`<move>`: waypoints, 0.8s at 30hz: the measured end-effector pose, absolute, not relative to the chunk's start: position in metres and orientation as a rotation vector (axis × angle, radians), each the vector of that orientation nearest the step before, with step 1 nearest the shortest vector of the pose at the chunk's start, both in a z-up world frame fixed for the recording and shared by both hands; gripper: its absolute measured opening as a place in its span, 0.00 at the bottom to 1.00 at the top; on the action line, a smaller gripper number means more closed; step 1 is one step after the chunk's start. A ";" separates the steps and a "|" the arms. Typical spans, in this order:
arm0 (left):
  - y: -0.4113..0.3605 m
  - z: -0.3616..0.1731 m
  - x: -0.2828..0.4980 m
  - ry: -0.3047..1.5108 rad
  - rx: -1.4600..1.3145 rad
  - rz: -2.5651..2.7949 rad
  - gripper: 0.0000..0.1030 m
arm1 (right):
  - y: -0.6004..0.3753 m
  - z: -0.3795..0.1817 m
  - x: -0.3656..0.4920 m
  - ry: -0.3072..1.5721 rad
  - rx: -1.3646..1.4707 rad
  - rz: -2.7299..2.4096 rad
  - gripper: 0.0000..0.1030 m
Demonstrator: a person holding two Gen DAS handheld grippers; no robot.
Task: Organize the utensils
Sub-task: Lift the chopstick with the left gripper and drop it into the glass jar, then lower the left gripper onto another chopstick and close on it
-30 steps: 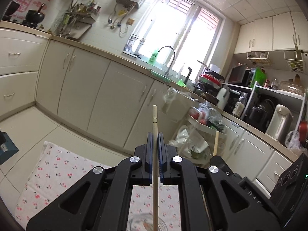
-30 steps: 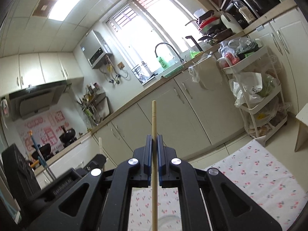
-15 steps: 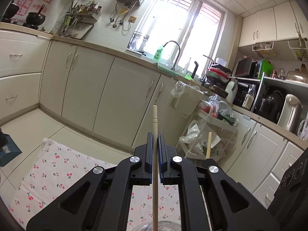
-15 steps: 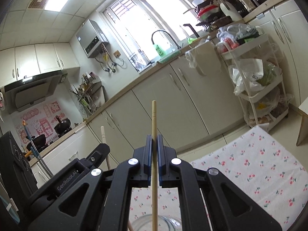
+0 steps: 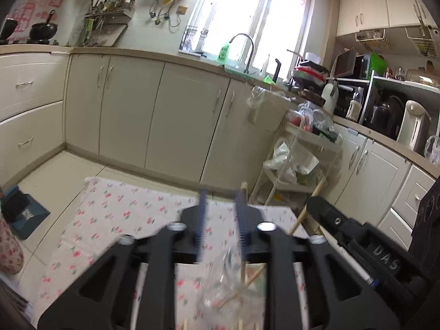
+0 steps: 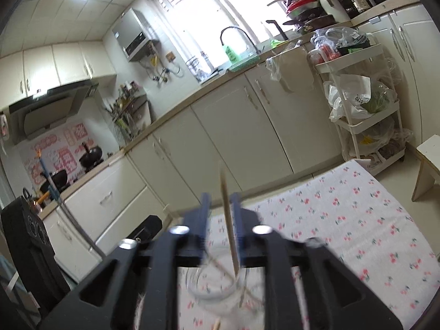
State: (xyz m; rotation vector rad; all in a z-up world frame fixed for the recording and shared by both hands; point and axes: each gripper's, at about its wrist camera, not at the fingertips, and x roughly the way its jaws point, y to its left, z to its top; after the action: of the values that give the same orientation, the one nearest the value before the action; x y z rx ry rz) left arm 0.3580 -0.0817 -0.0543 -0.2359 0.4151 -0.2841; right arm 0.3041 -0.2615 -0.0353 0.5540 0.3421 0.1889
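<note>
A clear glass jar point(image 5: 220, 294) point(image 6: 217, 283) stands on the cherry-print cloth below both grippers. My left gripper point(image 5: 222, 220) has its jaws opening; a wooden chopstick point(image 5: 243, 236) leans loose against its right finger, lower end in the jar. My right gripper point(image 6: 220, 220) is opening too, and its chopstick point(image 6: 228, 214) tilts free between the jaws, its tip down in the jar. In the left wrist view this second chopstick point(image 5: 308, 206) slants in from the right gripper's body point(image 5: 346, 228). More wooden ends point(image 5: 185, 324) lie near the bottom edge.
The cherry-print cloth point(image 6: 343, 220) covers the table. Cream cabinets point(image 5: 178, 115) run behind, with a white trolley point(image 6: 365, 126) of bags to the right and a white stool point(image 6: 429, 159) beside it. A blue box point(image 5: 24, 214) lies on the floor at left.
Both grippers have sunk toward the jar and their jaws have parted. The chopsticks that stood upright and clamped now lean loose with their lower ends in the glass.
</note>
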 end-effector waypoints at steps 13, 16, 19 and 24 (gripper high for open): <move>-0.037 -0.084 0.268 0.678 -0.217 -0.200 0.61 | -0.243 -0.079 0.202 0.681 0.343 0.138 0.38; -0.028 -0.108 0.262 0.778 -0.213 -0.158 0.63 | -0.236 -0.107 0.200 0.793 0.312 0.137 0.35; -0.023 -0.128 0.261 0.862 -0.180 -0.127 0.63 | -0.226 -0.125 0.203 0.856 0.281 0.138 0.31; -0.028 -0.138 0.266 0.911 -0.106 -0.109 0.63 | -0.215 -0.129 0.210 0.873 0.251 0.131 0.30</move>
State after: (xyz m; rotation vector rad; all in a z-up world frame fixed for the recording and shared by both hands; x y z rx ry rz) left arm 0.2661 -0.0281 -0.1379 -0.1063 0.9112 -0.1089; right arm 0.2103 -0.2153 -0.1290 0.2509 0.8731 0.1311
